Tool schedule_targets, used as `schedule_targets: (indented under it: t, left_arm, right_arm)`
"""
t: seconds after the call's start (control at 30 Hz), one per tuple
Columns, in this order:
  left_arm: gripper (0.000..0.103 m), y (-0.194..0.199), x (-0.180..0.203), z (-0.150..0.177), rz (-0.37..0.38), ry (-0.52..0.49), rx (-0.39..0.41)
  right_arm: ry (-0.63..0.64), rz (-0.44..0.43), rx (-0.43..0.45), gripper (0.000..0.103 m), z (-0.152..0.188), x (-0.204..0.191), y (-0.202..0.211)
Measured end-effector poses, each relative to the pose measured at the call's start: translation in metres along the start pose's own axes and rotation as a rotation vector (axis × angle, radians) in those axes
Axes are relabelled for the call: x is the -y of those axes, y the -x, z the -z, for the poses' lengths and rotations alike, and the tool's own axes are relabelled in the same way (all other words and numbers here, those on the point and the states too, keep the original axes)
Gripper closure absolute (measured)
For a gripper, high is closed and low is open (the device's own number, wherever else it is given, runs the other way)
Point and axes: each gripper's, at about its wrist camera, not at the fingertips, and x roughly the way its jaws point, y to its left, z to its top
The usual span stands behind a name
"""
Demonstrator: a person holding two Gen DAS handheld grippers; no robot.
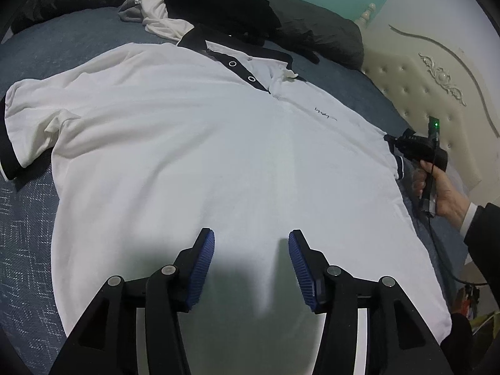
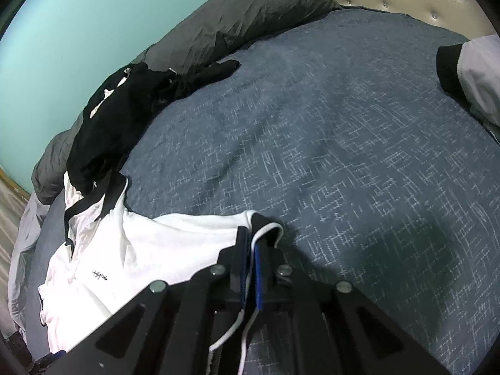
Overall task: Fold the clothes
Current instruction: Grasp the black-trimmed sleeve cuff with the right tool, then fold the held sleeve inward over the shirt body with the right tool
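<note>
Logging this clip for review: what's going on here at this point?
A person is folding a white polo shirt laid face up on a blue bedspread. The right gripper is shut on the shirt's black-trimmed sleeve cuff. The left gripper hovers open over the shirt's lower part. More clothes are piled beyond the collar.

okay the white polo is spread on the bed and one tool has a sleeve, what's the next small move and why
Probably carry the right tool inward across the chest. It is already shut on the black-edged sleeve cuff, and the white polo lies flat, face up. The left tool hovers open above the lower body, holding nothing.
</note>
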Motion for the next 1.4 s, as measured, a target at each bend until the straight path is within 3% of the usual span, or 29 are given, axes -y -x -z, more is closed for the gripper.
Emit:
schedule_targets:
  t: [0.1, 0.17, 0.23, 0.43, 0.67, 0.9, 1.17, 1.4]
  left_arm:
    - [0.043, 0.003, 0.003, -0.001, -0.021, -0.012, 0.011]
    - [0.014, 0.008, 0.004, -0.003, -0.040, -0.023, 0.032]
    - [0.007, 0.012, 0.003, -0.004, -0.052, -0.016, 0.054]
    - [0.001, 0.012, -0.003, -0.007, -0.098, -0.008, 0.055]
    - [0.000, 0.009, -0.008, -0.007, -0.147, 0.003, 0.046]
    - [0.000, 0.010, -0.011, -0.008, -0.149, 0.011, 0.046]
    - [0.000, 0.013, -0.011, -0.008, -0.136, 0.013, 0.051]
    - [0.000, 0.014, -0.012, -0.010, -0.130, 0.020, 0.055]
  right_arm:
    - [-0.007, 0.002, -0.008, 0.100, 0.001, 0.000, 0.001]
    - [-0.006, 0.003, -0.010, 0.099, 0.001, -0.001, 0.002]
    - [-0.005, 0.004, -0.012, 0.099, 0.000, -0.002, 0.003]
    - [0.008, 0.005, -0.001, 0.099, -0.002, -0.006, 0.008]
    - [0.017, 0.037, 0.064, 0.100, -0.015, -0.012, 0.024]
    - [0.069, 0.018, 0.085, 0.100, -0.023, -0.032, 0.034]
    - [0.070, 0.053, 0.097, 0.100, -0.036, -0.036, 0.039]
    - [0.212, 0.089, 0.078, 0.100, -0.022, -0.077, 0.040]
